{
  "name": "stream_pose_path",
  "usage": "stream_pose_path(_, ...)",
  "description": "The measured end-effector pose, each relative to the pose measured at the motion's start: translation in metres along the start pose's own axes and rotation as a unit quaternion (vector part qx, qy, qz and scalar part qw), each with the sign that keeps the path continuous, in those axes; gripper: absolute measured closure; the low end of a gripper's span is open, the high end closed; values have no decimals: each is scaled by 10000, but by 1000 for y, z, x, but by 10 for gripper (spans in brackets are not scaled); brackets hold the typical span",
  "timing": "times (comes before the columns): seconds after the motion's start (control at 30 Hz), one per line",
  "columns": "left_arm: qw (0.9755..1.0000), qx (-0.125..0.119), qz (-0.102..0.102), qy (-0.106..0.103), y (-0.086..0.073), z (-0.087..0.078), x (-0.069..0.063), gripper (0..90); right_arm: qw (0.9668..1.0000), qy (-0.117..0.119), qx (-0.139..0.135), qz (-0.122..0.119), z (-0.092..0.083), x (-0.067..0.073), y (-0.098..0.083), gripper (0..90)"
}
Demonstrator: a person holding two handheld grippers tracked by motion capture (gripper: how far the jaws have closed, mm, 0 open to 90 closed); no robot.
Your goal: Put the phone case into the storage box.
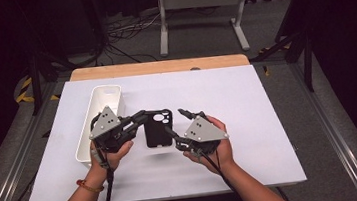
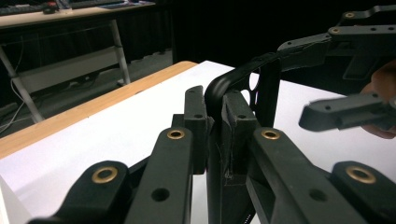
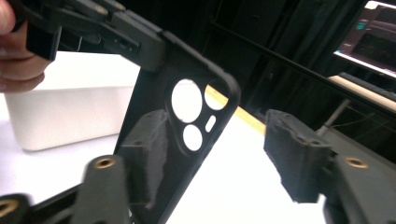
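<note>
1. Left gripper [image 1: 140, 118] was clamped on the black phone case [image 1: 158, 128], biting one long edge. In the left gripper view its pads sat tight on the rim of the case [image 2: 233, 81] with no gap showing.
2. Right gripper [image 1: 179, 123] had its jaws standing apart. In the right gripper view the case [image 3: 187, 116] sat between the two pads, close against the left one, but the right pad [image 3: 294, 161] was well clear of it, so no grip from that side.
3. The case was held up off the white table [image 1: 247, 103], roughly between the two hands, camera cutouts at the far end. It was tilted, not lying flat.
4. My read on why: the left took the full load so the right could let go or re-seat. One-edge clamping left the opposite edge free for the right to come onto.
5. White bin [image 1: 99, 121] sat just beside the left hand [image 1: 108, 155], on the far-left side of the case. Likely the drop-off target, but that's a guess.
6. Risk: a one-edge hold on a flexible shell could twist or slip under a knock.
</note>
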State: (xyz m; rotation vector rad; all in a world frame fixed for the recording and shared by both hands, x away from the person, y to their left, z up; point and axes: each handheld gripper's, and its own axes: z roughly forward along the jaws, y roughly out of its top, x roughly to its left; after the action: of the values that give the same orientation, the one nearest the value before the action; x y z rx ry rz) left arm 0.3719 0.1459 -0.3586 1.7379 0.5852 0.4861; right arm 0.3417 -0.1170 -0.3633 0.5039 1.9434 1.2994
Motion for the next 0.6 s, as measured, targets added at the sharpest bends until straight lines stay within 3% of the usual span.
stream_pose_path(0.07, 10000, -11, -2, 5, 0, 0, 1, 827, 10000, -37, -45, -25, -1, -2, -3, 328)
stream_pose_path(0.27, 10000, -3, -4, 7, 1, 0, -1, 827, 9998, -46, 207, -9, -13, -10, -19, 231)
stream_pose_path(0.6, 10000, -30, 12, 35, 2, 0, -1, 827, 9987, -109, 466, 167, -45, -20, -50, 198)
